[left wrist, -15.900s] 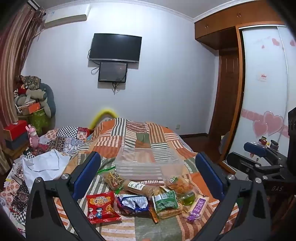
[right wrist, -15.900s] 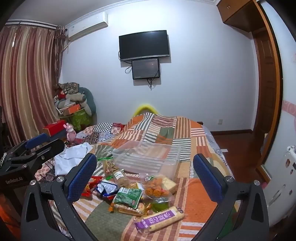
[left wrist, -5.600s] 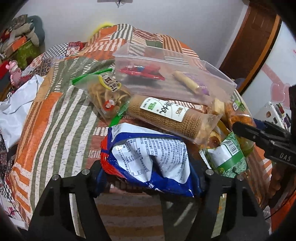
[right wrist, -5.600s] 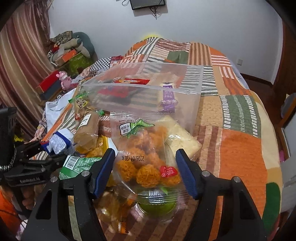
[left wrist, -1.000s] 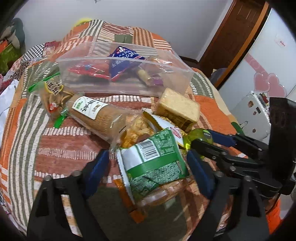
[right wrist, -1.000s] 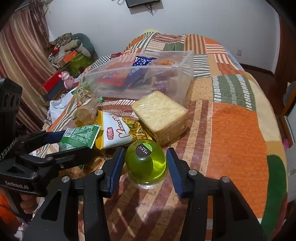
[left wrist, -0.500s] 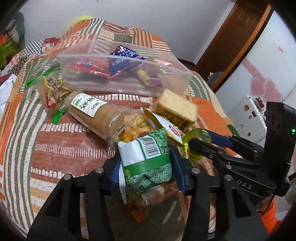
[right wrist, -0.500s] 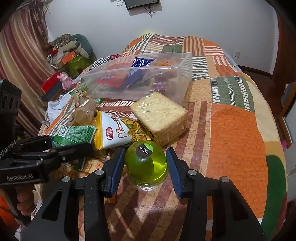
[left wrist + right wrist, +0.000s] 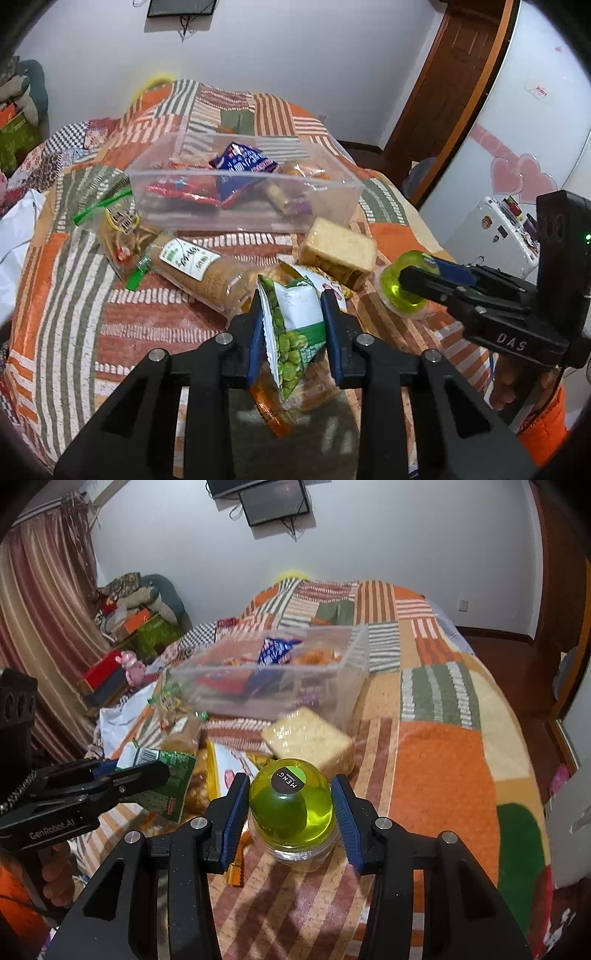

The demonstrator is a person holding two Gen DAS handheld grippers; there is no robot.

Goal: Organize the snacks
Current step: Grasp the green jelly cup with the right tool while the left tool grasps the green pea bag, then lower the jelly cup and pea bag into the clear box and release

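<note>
My left gripper (image 9: 291,300), jaws closing, presses both pads on a green pea bag (image 9: 291,332) and holds it crumpled upright just above the quilt. An orange packet (image 9: 273,406) shows beneath the bag. My right gripper (image 9: 290,781) is shut on a round green jelly cup (image 9: 291,812) with a black-and-green lid label, a little above the striped quilt. The clear plastic bin (image 9: 184,218) sits further up the bed and holds red and blue bags and other snacks. From the right wrist I see the left gripper (image 9: 159,771) holding the pea bag (image 9: 170,779).
On the quilt before the bin lie a biscuit roll (image 9: 199,266), a zip bag of sticks (image 9: 118,229), a wrapped cracker block (image 9: 338,254) and a yellow-white chip bag (image 9: 225,764). A white cloth (image 9: 14,236) lies at the left; the bed edge and a wardrobe are at the right.
The left jaws came together on the pea bag, squeezing it upright, and lifted it. The right gripper rose with the green cup. Both views now sit higher over the bed.
</note>
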